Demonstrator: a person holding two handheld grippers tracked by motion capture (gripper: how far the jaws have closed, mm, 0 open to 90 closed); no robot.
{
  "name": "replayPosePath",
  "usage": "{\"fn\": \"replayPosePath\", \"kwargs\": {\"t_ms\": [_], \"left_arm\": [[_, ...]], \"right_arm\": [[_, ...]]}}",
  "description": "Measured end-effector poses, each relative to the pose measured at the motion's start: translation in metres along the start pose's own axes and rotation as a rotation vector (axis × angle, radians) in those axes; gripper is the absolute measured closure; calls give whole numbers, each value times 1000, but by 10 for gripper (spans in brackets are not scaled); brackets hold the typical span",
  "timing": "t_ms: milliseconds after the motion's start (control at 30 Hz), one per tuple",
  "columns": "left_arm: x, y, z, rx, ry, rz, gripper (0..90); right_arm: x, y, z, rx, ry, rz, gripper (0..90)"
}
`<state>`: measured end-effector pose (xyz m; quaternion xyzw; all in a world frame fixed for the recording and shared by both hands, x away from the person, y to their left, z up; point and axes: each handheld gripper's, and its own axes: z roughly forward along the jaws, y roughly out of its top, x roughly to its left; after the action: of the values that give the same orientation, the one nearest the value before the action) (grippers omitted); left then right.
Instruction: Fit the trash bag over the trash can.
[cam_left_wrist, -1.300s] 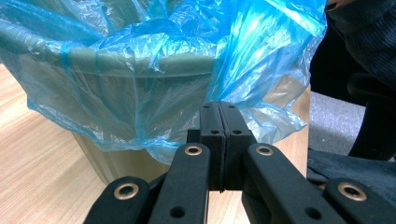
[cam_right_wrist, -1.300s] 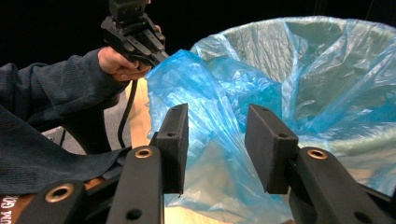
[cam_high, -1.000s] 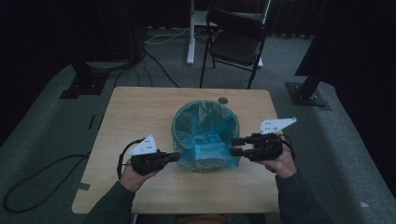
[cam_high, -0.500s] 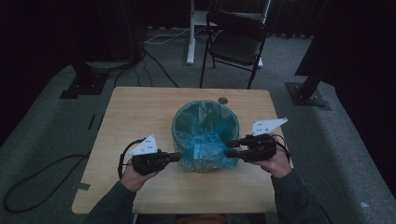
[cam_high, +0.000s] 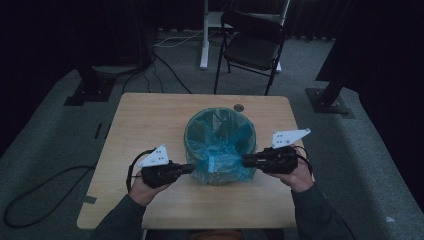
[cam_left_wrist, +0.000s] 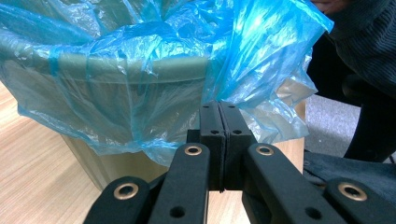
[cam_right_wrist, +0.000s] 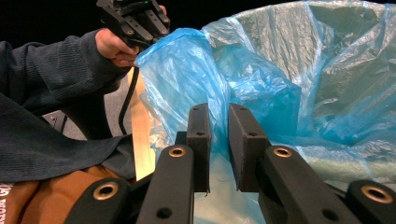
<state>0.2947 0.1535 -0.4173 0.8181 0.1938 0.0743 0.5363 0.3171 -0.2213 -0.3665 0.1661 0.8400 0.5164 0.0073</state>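
A round bin (cam_high: 220, 172) lined with a blue plastic bag (cam_high: 220, 137) stands mid-table. My left gripper (cam_high: 189, 168) is at the bin's left side, its jaws pressed together (cam_left_wrist: 219, 109) on a fold of the bag's overhang (cam_left_wrist: 261, 56). The right gripper view shows that left gripper (cam_right_wrist: 148, 36) farther off, pinching the bag's raised edge. My right gripper (cam_high: 246, 161) is at the bin's right side. Its jaws (cam_right_wrist: 218, 116) have just been closing, and a narrow gap remains between them with bag film (cam_right_wrist: 219, 154) in it.
The wooden table (cam_high: 150, 120) has bare room behind and to the left of the bin. A small round dark thing (cam_high: 239, 107) lies near its far edge. Beyond stand a black chair (cam_high: 252, 45), stand bases (cam_high: 90, 90) and cables on the floor.
The right gripper's jaws have drawn closer together at the bag's right side. Both hands and the left gripper stay where they were.
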Motion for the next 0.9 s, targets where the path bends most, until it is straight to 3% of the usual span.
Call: {"fn": "replayPosePath", "kwargs": {"t_ms": [233, 367, 633, 900], "left_arm": [[-1, 1, -1, -3, 0, 5, 893], [-1, 3, 0, -2, -1, 7, 893], [-1, 2, 0, 0, -1, 6, 893], [-1, 0, -1, -4, 3, 3, 893]], "right_arm": [[4, 1, -3, -8, -3, -20, 782], [5, 4, -2, -16, -4, -28, 664], [2, 9, -1, -44, -7, -20, 629], [6, 10, -4, -57, -14, -37, 848]]}}
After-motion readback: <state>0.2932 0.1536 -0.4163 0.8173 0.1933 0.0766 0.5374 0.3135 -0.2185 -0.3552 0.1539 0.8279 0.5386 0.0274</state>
